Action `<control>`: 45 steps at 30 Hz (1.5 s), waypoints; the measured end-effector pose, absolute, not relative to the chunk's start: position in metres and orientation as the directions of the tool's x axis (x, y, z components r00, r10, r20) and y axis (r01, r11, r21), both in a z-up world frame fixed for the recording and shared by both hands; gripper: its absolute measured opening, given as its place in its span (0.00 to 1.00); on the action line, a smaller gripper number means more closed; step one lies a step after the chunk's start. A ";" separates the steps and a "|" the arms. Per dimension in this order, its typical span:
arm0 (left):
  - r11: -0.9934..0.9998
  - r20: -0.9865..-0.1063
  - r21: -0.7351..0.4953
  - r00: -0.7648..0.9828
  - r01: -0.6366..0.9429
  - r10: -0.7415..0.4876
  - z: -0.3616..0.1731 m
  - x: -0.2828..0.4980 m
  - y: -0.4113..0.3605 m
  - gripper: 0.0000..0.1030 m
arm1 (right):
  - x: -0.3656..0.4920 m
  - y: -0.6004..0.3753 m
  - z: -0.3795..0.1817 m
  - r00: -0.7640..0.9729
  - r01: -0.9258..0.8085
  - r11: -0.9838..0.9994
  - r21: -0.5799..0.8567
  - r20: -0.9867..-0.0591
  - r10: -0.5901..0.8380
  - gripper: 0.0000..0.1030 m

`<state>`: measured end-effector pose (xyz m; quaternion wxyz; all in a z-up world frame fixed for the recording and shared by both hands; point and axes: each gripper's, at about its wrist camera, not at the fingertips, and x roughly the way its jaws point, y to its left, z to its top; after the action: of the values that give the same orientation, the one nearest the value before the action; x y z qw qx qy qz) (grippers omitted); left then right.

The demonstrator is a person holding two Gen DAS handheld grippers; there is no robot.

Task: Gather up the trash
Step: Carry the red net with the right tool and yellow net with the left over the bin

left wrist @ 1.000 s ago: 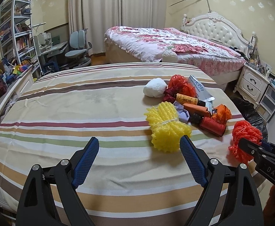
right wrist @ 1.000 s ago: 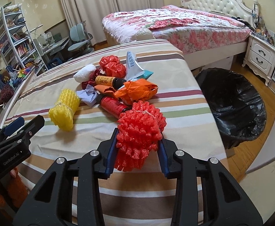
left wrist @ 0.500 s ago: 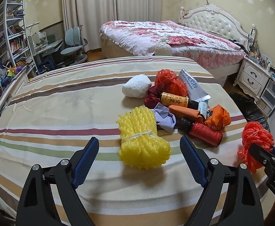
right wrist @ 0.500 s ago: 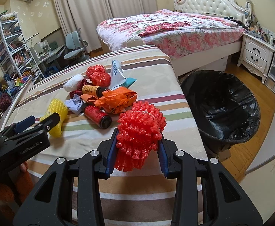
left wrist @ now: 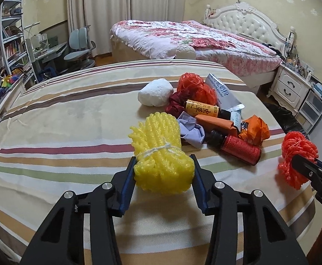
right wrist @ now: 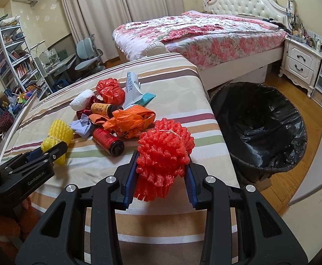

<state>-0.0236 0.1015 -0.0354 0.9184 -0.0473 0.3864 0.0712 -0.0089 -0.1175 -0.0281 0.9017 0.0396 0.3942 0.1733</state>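
Note:
My left gripper [left wrist: 163, 176] is shut on a yellow foam net bundle [left wrist: 161, 154] lying on the striped table [left wrist: 61, 132]; it also shows in the right wrist view [right wrist: 55, 137]. My right gripper [right wrist: 162, 172] is shut on a red foam net bundle [right wrist: 164, 152], held above the table's right edge; it also shows in the left wrist view [left wrist: 296, 159]. A trash pile sits mid-table: red bottle [left wrist: 238, 149], yellow-label bottle [left wrist: 201, 108], orange bag [right wrist: 132, 120], white wad [left wrist: 156, 92], red netting [left wrist: 194, 86].
A bin with a black liner [right wrist: 262, 130] stands on the floor right of the table. A bed [right wrist: 205, 33] lies behind, a nightstand [right wrist: 300, 66] at the far right, a desk, chair [left wrist: 79, 44] and shelves [left wrist: 6, 44] at the left.
My left gripper moved forward to the yellow foam bundle and shut on it. My right gripper kept hold of the red bundle and shifted slightly toward the bin side.

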 end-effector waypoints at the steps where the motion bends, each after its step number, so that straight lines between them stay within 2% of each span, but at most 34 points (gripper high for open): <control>1: 0.986 -0.707 -0.038 0.702 -0.160 0.087 -0.030 -0.028 0.100 0.45 | -0.009 -0.119 -0.027 0.634 -0.280 0.938 0.207 -0.693 0.342 0.36; 10: 0.998 -0.612 -0.055 0.791 -0.037 -0.004 0.016 -0.028 0.064 0.45 | 0.000 -0.146 -0.002 0.715 -0.231 0.958 0.167 -0.639 0.284 0.36; 18: 0.996 -0.593 -0.044 0.800 0.084 -0.094 0.020 0.017 0.006 0.45 | 0.035 -0.194 0.004 0.768 -0.112 0.986 0.120 -0.619 0.163 0.36; 26: 0.989 -0.628 -0.038 0.766 0.142 -0.134 0.003 0.060 -0.039 0.45 | 0.068 -0.229 -0.014 0.761 -0.035 0.994 0.105 -0.641 0.095 0.36; 45: 0.976 -0.673 0.012 0.724 0.216 -0.152 -0.023 0.113 -0.098 0.46 | 0.100 -0.263 -0.034 0.742 0.028 0.994 0.107 -0.668 0.051 0.36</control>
<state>0.1127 -0.0976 -0.0233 0.9274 0.0446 0.3579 -0.0990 0.0999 -0.2626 -0.0345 0.9317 0.0552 0.3589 0.0063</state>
